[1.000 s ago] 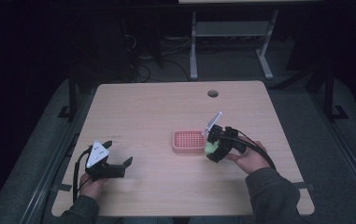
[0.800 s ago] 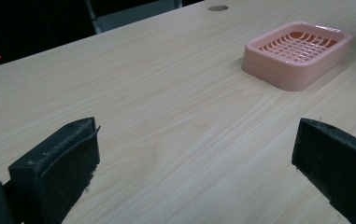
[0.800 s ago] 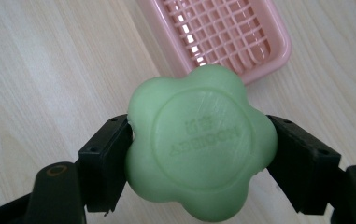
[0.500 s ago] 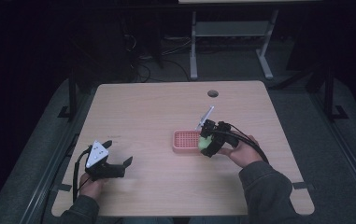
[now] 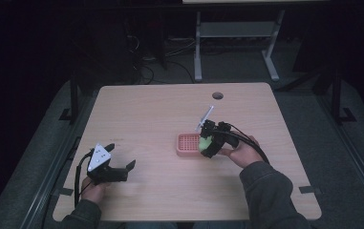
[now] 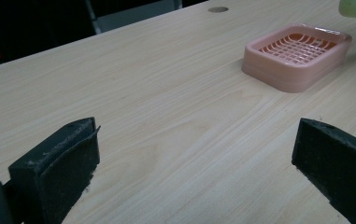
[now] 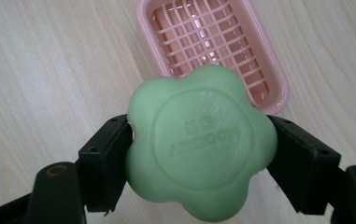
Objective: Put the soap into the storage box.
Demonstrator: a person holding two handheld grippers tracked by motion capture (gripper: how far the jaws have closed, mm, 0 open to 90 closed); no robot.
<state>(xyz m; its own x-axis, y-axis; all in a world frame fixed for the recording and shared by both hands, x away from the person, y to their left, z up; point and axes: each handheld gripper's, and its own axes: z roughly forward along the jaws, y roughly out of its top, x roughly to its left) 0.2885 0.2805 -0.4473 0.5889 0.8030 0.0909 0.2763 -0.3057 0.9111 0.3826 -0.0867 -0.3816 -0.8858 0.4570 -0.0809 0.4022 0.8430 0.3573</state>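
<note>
**Soap over the dish**

Right gripper point(image 7: 199, 154) clamps the green flower-shaped soap point(image 7: 201, 149) by opposite lobes, just above the pink soap dish point(image 7: 264, 70) — likely firm, light, slick; grip the notches. Left gripper point(image 6: 189, 172) gapes wide, empty, on the table point(image 5: 146, 109).

Dim lab, lone wooden table point(image 5: 170, 109), floor cables point(image 5: 170, 52), metal stand point(image 5: 237, 33)

Soap point(image 7: 201, 142) now over dish point(image 7: 213, 37)

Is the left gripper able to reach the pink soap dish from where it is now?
Probably yes. The left gripper is open, and bare table lies between it and the pink soap dish. The right gripper holds the green soap nearby.
</note>
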